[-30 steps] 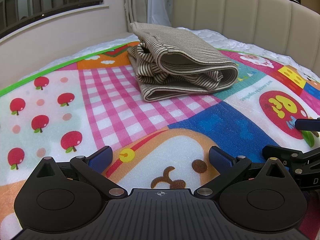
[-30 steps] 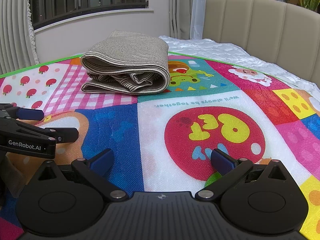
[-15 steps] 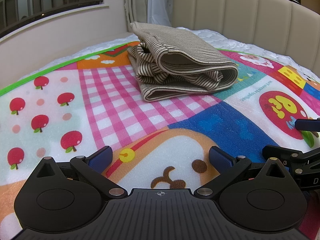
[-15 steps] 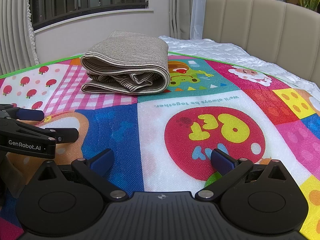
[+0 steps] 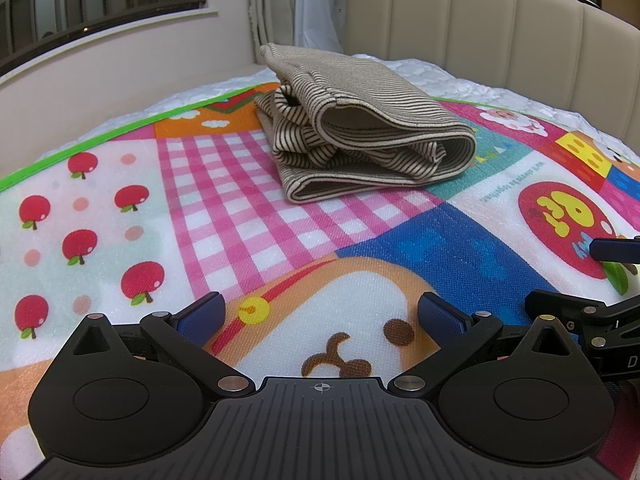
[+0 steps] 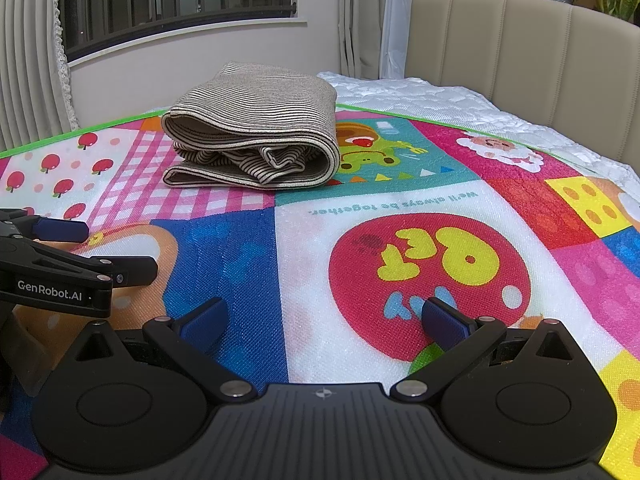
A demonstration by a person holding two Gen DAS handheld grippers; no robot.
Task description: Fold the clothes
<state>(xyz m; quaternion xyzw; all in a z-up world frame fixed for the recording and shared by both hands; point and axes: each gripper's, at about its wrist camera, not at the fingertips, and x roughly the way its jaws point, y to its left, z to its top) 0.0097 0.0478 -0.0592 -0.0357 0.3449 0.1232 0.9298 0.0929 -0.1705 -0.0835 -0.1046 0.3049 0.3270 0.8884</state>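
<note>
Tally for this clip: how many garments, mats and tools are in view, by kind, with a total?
Striped folded garment: 1
Patterned play mat: 1
Tools: 2, the left tool and the right tool, both open and holding nothing
Total: 4

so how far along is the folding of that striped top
Done: the striped garment lies folded into a compact bundle on the play mat. In hand: nothing; the left tool and right tool are both open, short of the bundle. Left: seemingly nothing, as no other clothes are in view.
</note>
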